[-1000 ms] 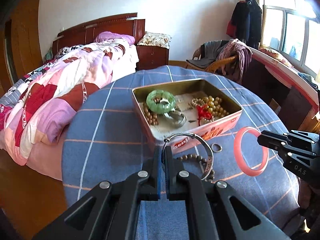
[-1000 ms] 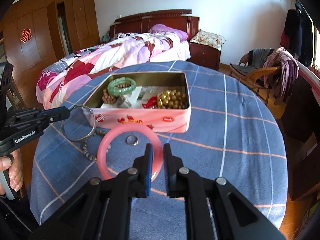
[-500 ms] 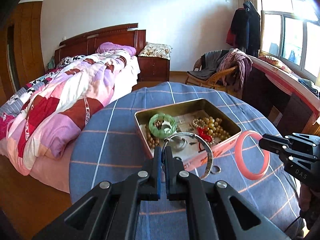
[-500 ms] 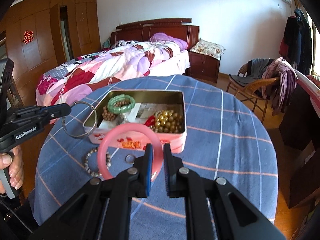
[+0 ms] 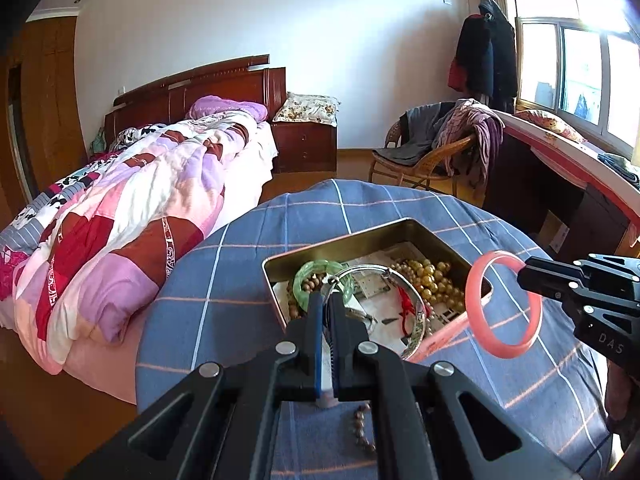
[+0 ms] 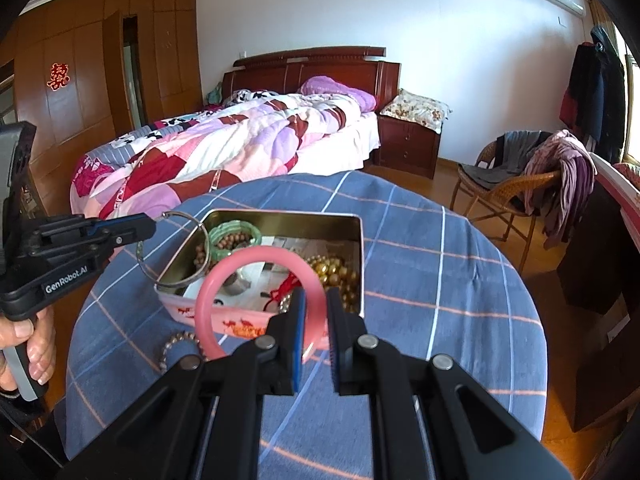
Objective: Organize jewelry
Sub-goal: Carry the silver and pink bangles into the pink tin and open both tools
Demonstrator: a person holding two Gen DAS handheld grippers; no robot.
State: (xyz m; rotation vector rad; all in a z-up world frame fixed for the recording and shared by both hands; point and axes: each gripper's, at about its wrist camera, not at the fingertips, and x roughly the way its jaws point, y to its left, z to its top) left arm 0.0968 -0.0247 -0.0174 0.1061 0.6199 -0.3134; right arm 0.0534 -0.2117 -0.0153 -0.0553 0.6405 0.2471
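**Two bangles held over the jewelry tin**

The left gripper (image 5: 326, 300) is seen with its fingers pressed almost together, a thin silver bangle (image 5: 416, 312) pinched at its rim between the tips. The bangle is held in the air over the near-left part of the open tin (image 5: 360, 244). The right gripper (image 6: 316, 300) is seen with its fingers slightly parted, clamped on the rim of a pink bangle (image 6: 212, 288), which is held upright above the near edge of the tin. Inside the tin a green bangle (image 5: 312, 276), golden beads (image 5: 432, 280), brown beads and a red cord are seen. A beaded bracelet (image 6: 176, 344) is left on the blue checked tablecloth (image 6: 440, 280), just in front of the tin. A hand (image 6: 28, 344) is wrapped round the left gripper's handle.
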